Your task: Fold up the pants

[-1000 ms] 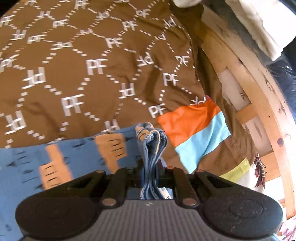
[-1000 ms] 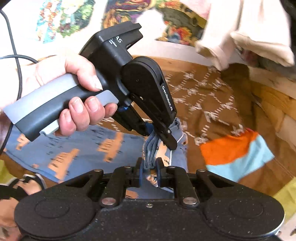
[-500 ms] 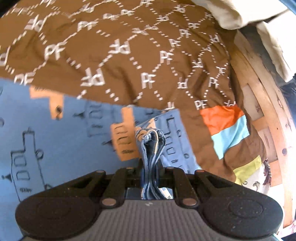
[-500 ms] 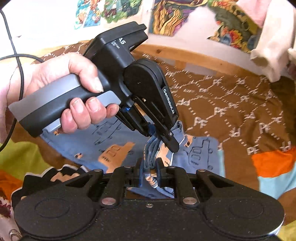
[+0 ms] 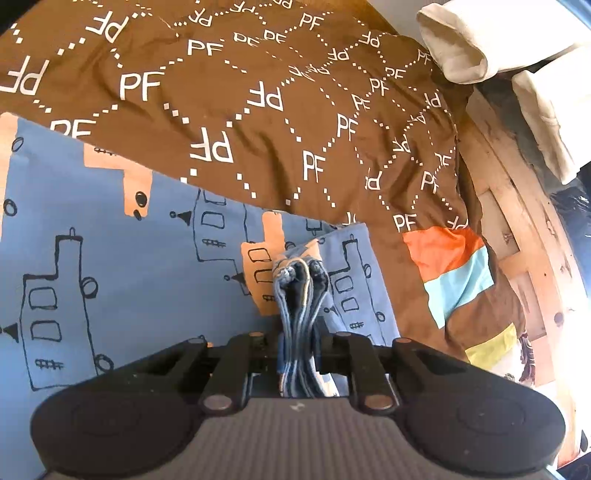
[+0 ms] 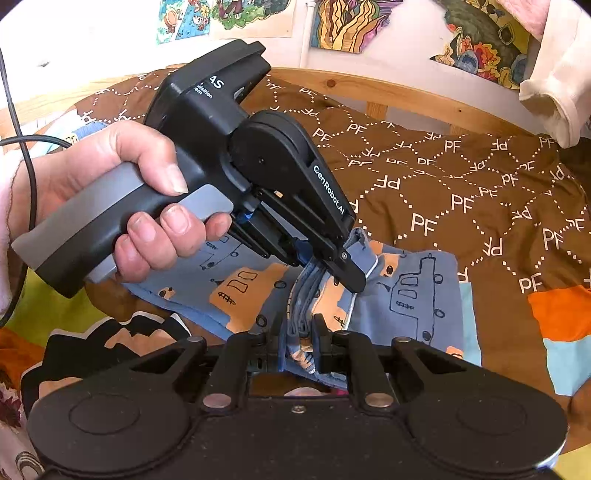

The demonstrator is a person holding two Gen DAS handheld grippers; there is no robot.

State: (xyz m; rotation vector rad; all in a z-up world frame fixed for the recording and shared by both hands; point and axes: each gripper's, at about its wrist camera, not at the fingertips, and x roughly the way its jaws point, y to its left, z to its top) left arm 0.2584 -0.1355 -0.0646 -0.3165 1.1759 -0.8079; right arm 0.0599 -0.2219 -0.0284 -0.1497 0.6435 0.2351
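Note:
The pants (image 5: 110, 266) are blue with orange and black drawn buildings and lie on a brown bedspread (image 5: 258, 122). My left gripper (image 5: 297, 332) is shut on a bunched stack of their edges. My right gripper (image 6: 297, 328) is shut on the same bunch of the pants (image 6: 406, 295), right beside the left gripper (image 6: 343, 273), whose black body and the hand on it fill the left of the right wrist view.
A wooden bed frame (image 5: 517, 229) runs along the right. Cream cloth (image 5: 461, 48) hangs at the top right. The bedspread has orange and light-blue patches (image 5: 454, 269). Colourful pictures (image 6: 476, 33) hang on the wall behind the bed.
Both grippers have carried the gripped edge across the bed, so more of the pants lies spread flat to the left. The grips have not changed.

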